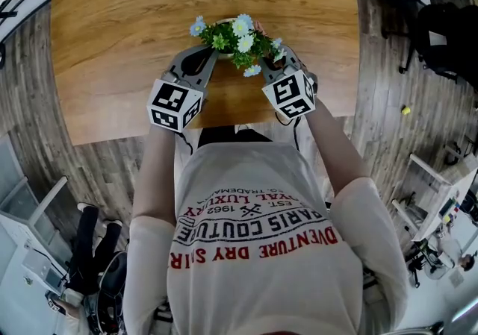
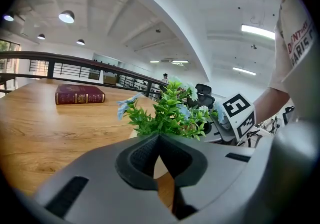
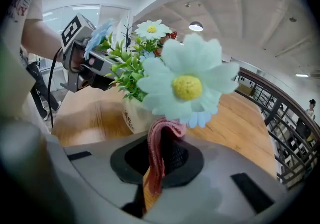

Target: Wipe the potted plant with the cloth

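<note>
Wiping seems barely begun: my right hand-held gripper (image 3: 161, 140) pinches the cloth (image 3: 155, 165) under a bloom (image 3: 187, 86) of the potted plant (image 1: 235, 42) on the table (image 1: 112, 27); my left hand-held gripper (image 2: 159, 139), jaws together and empty, hovers beside it.

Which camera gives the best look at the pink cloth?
The right gripper view: the cloth hangs pinched between the right gripper's jaws, just under a big daisy. In the head view the gripper and the plant hide nearly all of it. The left gripper view shows no cloth.
</note>
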A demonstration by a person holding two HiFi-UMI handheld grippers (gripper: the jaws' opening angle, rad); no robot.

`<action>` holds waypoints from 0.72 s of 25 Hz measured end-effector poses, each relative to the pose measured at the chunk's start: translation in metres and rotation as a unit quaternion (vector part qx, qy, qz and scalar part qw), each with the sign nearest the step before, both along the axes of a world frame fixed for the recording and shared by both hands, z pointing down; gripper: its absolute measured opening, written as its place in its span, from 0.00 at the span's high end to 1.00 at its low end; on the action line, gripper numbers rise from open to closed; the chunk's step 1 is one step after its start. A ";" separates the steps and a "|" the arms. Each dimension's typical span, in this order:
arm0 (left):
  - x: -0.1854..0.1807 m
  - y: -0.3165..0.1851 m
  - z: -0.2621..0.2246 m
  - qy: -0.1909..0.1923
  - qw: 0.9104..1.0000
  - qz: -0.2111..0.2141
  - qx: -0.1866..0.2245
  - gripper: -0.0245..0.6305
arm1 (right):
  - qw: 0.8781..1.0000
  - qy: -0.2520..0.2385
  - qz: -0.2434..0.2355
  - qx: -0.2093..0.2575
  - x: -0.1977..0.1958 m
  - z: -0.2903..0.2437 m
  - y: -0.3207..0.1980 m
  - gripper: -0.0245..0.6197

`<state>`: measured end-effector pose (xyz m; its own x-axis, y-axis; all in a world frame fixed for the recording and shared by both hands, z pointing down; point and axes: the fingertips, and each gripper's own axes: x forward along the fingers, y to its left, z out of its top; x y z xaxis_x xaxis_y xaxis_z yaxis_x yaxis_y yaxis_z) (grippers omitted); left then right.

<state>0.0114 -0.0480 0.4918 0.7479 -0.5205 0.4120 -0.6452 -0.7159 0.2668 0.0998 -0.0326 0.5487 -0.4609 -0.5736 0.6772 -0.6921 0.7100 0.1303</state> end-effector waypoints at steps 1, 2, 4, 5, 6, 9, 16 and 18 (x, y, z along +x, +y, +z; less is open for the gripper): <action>0.000 0.000 0.000 0.000 1.000 0.001 -0.001 0.94 | 1.000 -0.002 0.003 -0.003 -0.001 0.001 0.002 0.90; 0.000 0.000 0.000 0.000 1.000 0.003 -0.002 0.94 | 1.000 -0.005 0.006 -0.007 -0.002 0.002 0.005 0.90; 0.000 -0.001 0.000 -0.001 1.000 0.008 -0.005 0.94 | 1.000 -0.014 0.018 -0.014 -0.004 0.003 0.009 0.90; 0.000 -0.001 0.000 -0.001 1.000 0.010 -0.006 0.94 | 0.999 -0.022 0.026 -0.019 -0.006 0.003 0.011 0.90; 0.000 -0.001 0.000 0.000 1.000 0.012 -0.007 0.94 | 0.999 -0.030 0.034 -0.024 -0.008 0.004 0.014 0.90; 0.000 0.000 -0.001 -0.002 1.000 0.019 -0.011 0.94 | 0.997 -0.045 0.059 -0.034 -0.012 0.003 0.019 0.90; 0.001 0.001 -0.002 -0.006 0.999 0.040 -0.005 0.94 | 0.989 -0.088 0.102 -0.055 -0.032 -0.008 0.024 0.90; 0.001 0.002 -0.001 -0.004 0.999 0.047 -0.009 0.94 | 0.988 -0.096 0.108 -0.058 -0.040 -0.008 0.028 0.90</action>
<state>0.0123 -0.0462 0.4908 0.7902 -0.4404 0.4261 -0.5770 -0.7689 0.2754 0.0597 -0.0048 0.5405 -0.4632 -0.5962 0.6557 -0.8328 0.5458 -0.0920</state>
